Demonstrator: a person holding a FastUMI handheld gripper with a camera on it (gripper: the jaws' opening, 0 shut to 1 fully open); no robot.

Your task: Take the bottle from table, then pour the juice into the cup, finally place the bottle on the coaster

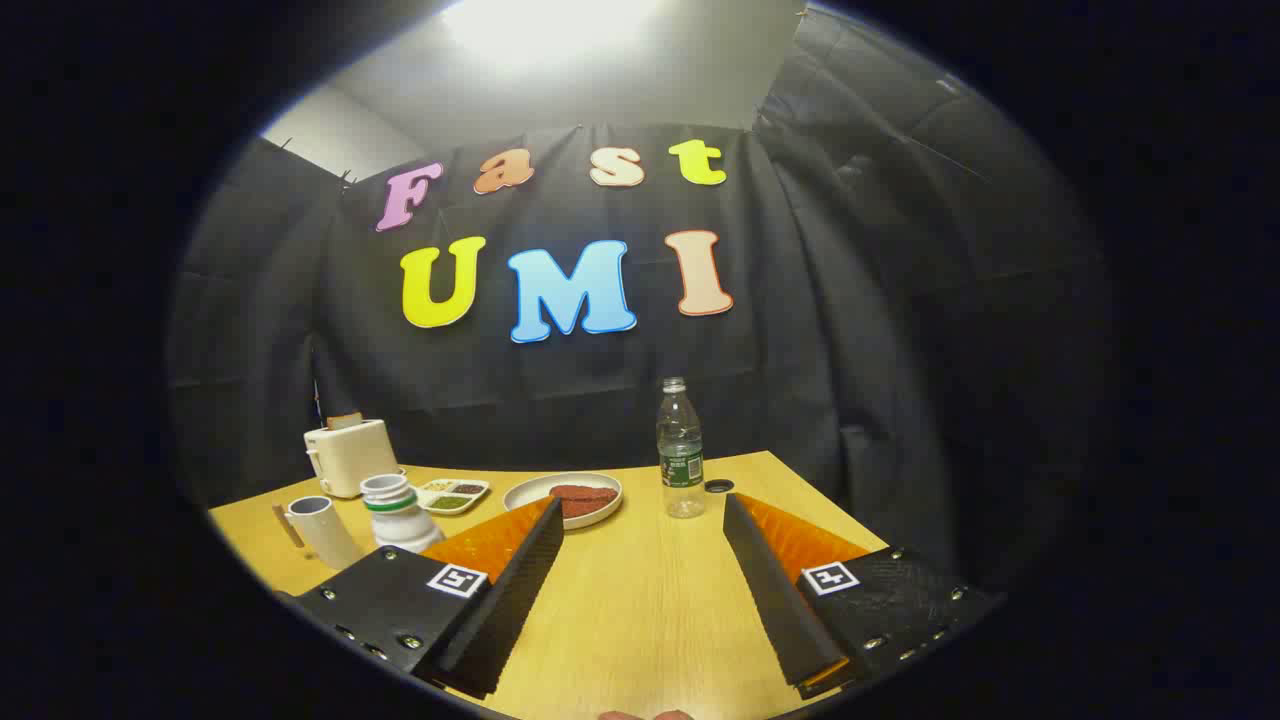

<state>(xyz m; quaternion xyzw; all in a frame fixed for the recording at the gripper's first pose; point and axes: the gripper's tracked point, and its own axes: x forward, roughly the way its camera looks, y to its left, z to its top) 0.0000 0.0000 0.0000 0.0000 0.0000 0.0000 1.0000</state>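
The gripper hangs over the wooden table with its jaws spread wide and nothing between them, only bare tabletop. The clear plastic water bottle stands upright beyond the fingers, at about one o'clock from the gap, well apart from both of them. It has no cap on; a small dark cap lies just beside its base at three o'clock. The bottle carries a green label round its middle, and how much liquid it holds is hard to tell.

At eleven o'clock from the gap sits a shallow plate with something dark red on it, and farther toward ten o'clock a small divided dish. A white jar with a green band stands just behind the left finger, a grey-white cup with a handle at nine o'clock from it, and a white toaster behind them. No coaster can be made out with certainty.

The bottle looks light, thin-walled and smooth, so I judge it will dent and may spill through the open neck if squeezed hard. The labelled mid-body seems the best place to hold: straight sides, some friction, near the balance point. A gentle, level closure there should keep it upright.
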